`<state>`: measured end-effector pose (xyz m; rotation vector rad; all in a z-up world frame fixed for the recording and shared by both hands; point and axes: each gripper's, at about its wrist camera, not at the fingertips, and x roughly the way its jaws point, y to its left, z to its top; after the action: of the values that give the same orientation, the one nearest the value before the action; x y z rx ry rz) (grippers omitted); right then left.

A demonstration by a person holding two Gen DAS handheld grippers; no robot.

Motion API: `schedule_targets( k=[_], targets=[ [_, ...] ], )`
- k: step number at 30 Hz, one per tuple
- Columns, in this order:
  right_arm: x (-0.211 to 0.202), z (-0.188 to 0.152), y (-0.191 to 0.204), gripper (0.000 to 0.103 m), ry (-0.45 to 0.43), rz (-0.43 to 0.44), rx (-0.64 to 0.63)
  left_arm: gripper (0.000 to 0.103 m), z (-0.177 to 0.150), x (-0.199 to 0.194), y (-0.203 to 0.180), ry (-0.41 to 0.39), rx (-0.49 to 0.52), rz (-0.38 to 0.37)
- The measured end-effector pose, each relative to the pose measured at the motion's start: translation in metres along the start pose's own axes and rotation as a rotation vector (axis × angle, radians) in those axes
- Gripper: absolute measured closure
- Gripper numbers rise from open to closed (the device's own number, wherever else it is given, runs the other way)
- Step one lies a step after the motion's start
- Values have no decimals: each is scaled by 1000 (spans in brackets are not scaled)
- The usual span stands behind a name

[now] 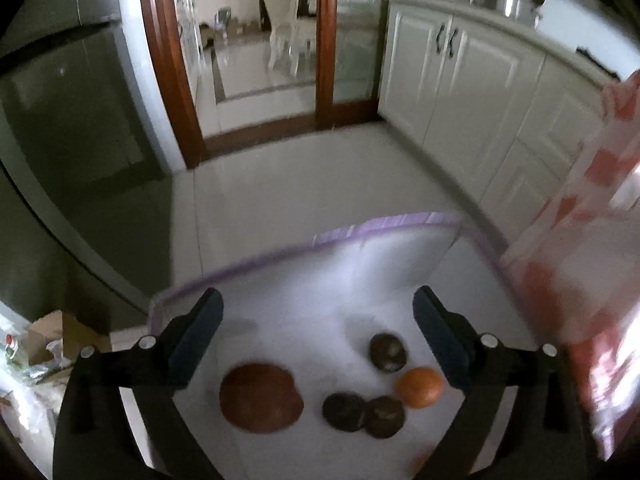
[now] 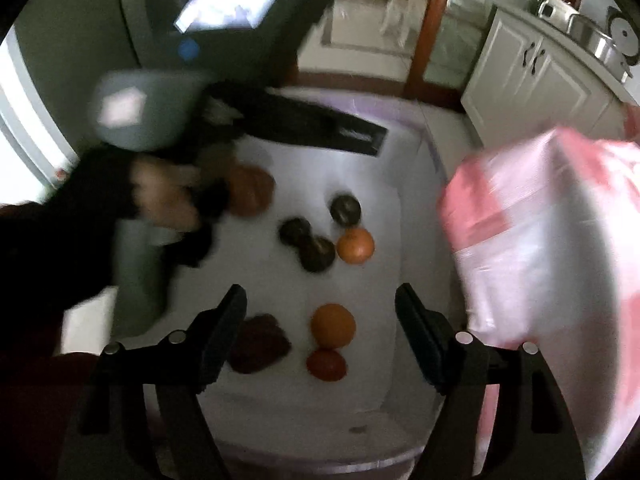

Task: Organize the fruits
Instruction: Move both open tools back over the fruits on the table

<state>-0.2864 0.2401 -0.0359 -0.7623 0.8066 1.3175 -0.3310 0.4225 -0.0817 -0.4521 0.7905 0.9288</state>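
In the left wrist view my left gripper (image 1: 318, 320) is open with nothing between its fingers, above a white table top with a purple rim (image 1: 400, 226). Under it lie a large red-brown fruit (image 1: 260, 398), three dark round fruits (image 1: 387, 352) and an orange (image 1: 420, 387). My right gripper (image 2: 320, 304) is also open and holds nothing; it hangs over a second orange (image 2: 333, 326), a red fruit (image 2: 326, 364) and a dark red fruit (image 2: 260, 344). A person's hand (image 2: 168, 196) holds the left tool's grey body (image 2: 140, 112) at the left, blurred.
A pink and white checked plastic bag (image 2: 540, 240) stands at the table's right side, close to both grippers. White cabinets (image 1: 460, 92) run along the right, a dark fridge (image 1: 60, 120) stands left, and a glass sliding door (image 1: 260, 60) is beyond. Boxes and clutter (image 1: 44, 336) sit lower left.
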Motion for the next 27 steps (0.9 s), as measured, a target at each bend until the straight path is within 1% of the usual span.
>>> schedule_targets(
  k=[3, 5, 8, 10, 11, 13, 14, 17, 19, 20, 21, 23, 24, 26, 27],
  targets=[
    [-46, -1, -6, 26, -109, 16, 30, 3, 14, -23, -11, -75, 9, -17],
    [-76, -4, -15, 25, -188, 12, 58, 2, 17, -37, -17, -104, 14, -30],
    [-126, -17, -35, 22, -303, -49, 131, 2, 27, -63, -38, -162, 35, -70],
    [-155, -33, -56, 20, -370, -110, 200, 2, 31, -80, -49, -199, 55, -96],
    [-170, -45, -70, 18, -401, -158, 246, 2, 33, -92, -58, -225, 74, -115],
    [-191, -65, -89, 17, -434, -234, 307, 2, 36, -105, -74, -256, 104, -139],
    [-204, -80, -103, 16, -455, -289, 352, 2, 37, -112, -84, -268, 120, -150],
    [-226, -116, -134, 16, -487, -390, 457, 2, 40, -140, -121, -316, 167, -225],
    [-242, -145, -158, 16, -502, -461, 542, 2, 40, -161, -155, -355, 207, -283],
    [-251, -162, -174, 16, -509, -499, 605, 2, 39, -174, -179, -368, 240, -324],
    [-254, -173, -183, 16, -514, -516, 640, 2, 36, -181, -197, -373, 263, -359],
    [-266, -202, -209, 16, -533, -554, 740, 2, 32, -200, -246, -385, 315, -438],
    [-272, -214, -220, 16, -538, -567, 781, 2, 31, -204, -268, -388, 336, -463],
    [-277, -230, -238, 16, -533, -592, 840, 2, 25, -211, -317, -364, 384, -508],
    [-282, -243, -249, 16, -521, -618, 877, 2, 22, -210, -350, -330, 415, -539]
  ],
)
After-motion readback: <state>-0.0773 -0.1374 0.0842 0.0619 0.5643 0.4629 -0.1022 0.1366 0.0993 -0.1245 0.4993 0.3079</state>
